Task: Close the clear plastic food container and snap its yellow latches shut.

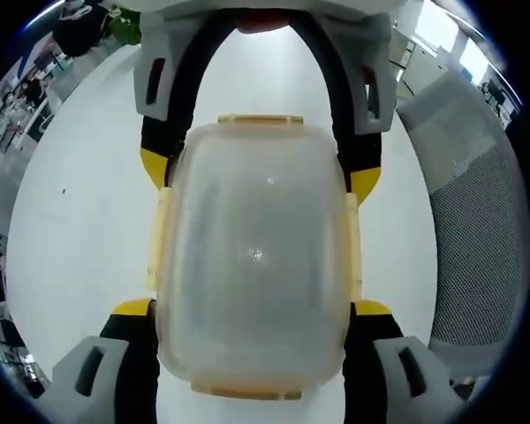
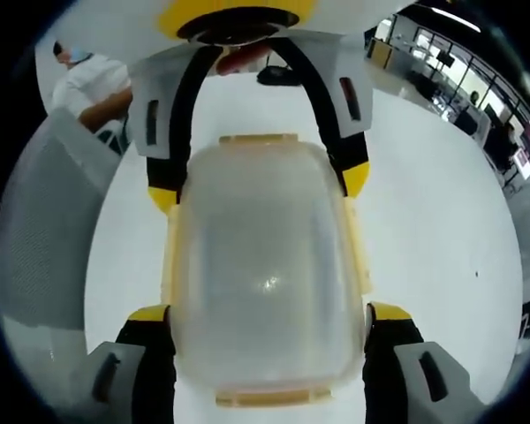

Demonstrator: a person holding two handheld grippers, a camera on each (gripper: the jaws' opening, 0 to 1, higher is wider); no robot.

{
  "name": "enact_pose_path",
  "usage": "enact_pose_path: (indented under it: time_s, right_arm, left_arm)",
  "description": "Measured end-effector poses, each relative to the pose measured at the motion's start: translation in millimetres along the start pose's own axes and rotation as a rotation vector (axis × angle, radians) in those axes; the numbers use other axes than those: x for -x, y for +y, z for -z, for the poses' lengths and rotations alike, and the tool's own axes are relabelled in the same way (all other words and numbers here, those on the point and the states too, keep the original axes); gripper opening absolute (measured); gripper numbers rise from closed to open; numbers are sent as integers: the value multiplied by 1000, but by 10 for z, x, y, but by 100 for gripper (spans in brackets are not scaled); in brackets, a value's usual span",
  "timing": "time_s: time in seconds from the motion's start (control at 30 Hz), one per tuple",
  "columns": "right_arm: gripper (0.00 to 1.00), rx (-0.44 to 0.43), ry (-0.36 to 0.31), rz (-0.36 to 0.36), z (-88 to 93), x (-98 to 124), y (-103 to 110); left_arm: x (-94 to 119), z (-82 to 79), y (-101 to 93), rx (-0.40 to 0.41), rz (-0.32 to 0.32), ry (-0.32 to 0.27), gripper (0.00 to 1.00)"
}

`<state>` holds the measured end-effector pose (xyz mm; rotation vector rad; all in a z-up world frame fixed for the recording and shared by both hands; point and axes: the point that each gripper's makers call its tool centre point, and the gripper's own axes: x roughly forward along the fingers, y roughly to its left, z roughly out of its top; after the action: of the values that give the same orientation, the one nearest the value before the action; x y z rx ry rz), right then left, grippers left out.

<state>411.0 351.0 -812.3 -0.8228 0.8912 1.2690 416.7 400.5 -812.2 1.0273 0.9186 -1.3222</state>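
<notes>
The clear plastic food container (image 1: 256, 256), lid on, lies on the white tabletop (image 1: 79, 203) between the two grippers facing each other. The left gripper (image 1: 254, 311) has its jaws apart, one on either side of the container's near end, yellow tips by its yellow latches (image 1: 157, 240). The right gripper (image 2: 268, 315) brackets the opposite end likewise, jaws apart. A mesh chair (image 1: 481, 247) stands beside the tabletop.

- This looks like an open-plan office or lab floor, not a home.
- A large white table (image 1: 79, 203) forms the work surface, plain and bare at its edges.
- A grey mesh-backed office chair (image 1: 477, 256) stands just beside the table.
- Glass partitions and bright windows (image 2: 464, 75) line the far side of the room.
- A person in a white top (image 2: 93, 88) sits beyond the table.
- Cluttered desks (image 1: 22, 84) stand in the background.
</notes>
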Motion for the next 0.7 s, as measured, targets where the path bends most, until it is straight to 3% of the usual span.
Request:
enact_pose_path:
  time_s: [0.7]
  right_arm:
    - [92, -33, -10, -9, 12, -18, -231]
  left_arm:
    - [-45, -31, 242, -11, 19, 3, 89]
